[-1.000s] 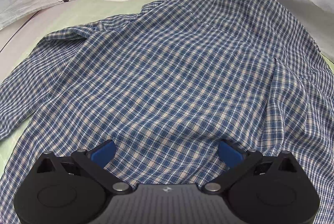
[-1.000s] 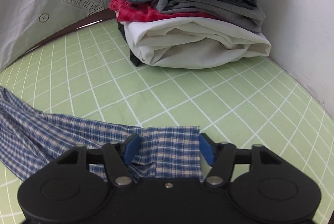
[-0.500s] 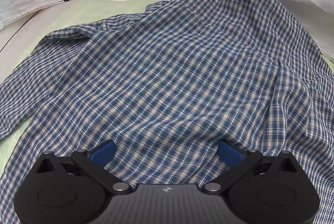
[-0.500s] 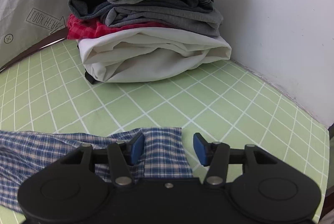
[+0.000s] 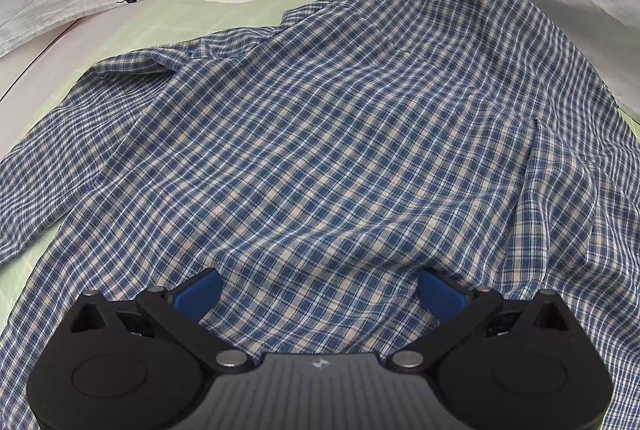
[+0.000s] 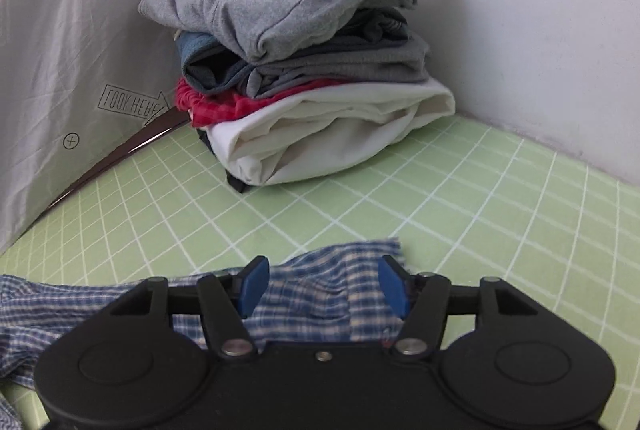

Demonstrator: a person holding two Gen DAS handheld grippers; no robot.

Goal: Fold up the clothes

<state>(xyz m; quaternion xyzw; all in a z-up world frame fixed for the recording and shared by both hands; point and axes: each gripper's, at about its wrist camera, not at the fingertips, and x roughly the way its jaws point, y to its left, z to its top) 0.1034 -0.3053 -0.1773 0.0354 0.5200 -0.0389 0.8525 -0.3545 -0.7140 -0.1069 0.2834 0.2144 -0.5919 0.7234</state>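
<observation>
Shirt: blue-and-white plaid shirt [image 5: 320, 133], spread rumpled across the green grid mat.
Sleeve: cuff end [image 6: 340, 270] lies flat near a stack of folded clothes [image 6: 304, 57].

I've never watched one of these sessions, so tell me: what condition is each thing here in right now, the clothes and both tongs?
Checked shirt: spread out on the mat, wrinkled, not yet folded.
Pile of clothes: folded, stacked in the corner.
Green mat: flat, partly covered.
Left tongs: open over the shirt.
Right tongs: open, the shirt's cuff loose between them.
</observation>
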